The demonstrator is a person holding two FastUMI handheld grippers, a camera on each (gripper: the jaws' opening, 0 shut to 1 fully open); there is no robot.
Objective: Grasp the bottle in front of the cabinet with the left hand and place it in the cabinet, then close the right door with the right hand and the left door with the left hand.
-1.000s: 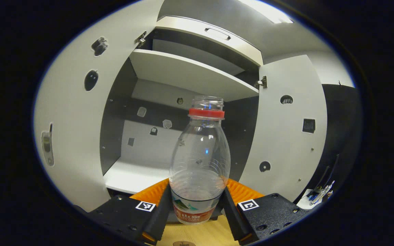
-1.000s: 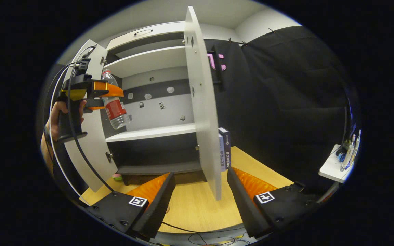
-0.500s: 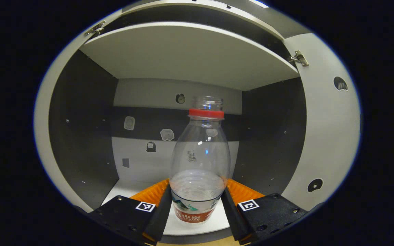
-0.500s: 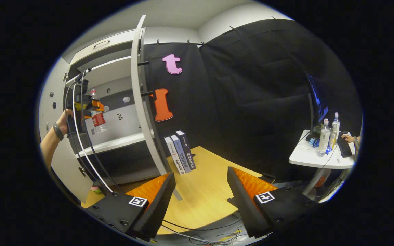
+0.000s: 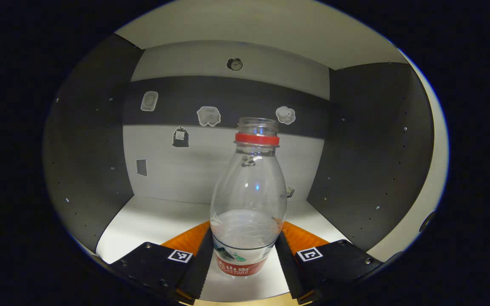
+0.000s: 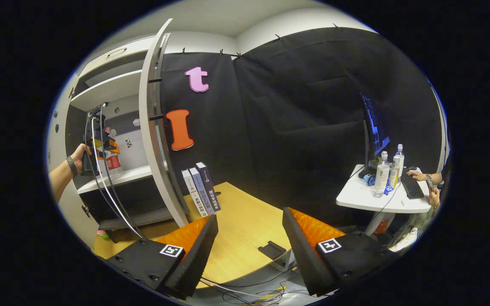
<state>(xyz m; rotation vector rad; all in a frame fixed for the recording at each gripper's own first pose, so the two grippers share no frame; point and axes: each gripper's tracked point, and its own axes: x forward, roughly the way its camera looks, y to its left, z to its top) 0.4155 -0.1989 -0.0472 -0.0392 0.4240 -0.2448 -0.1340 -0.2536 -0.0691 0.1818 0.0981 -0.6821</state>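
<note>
Left gripper point(image 5: 244, 255) clamps 1 bottle point(image 5: 248, 199) inside the cabinet point(image 5: 92, 157); right gripper point(image 6: 250, 242) gapes empty, 3 books point(image 6: 200, 189) ahead

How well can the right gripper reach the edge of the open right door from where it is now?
Probably yes. The right gripper is open and empty, and the right door stands open ahead and left of it. Between them lies bare wooden table; the books stand behind the door's edge, not across the way.
</note>
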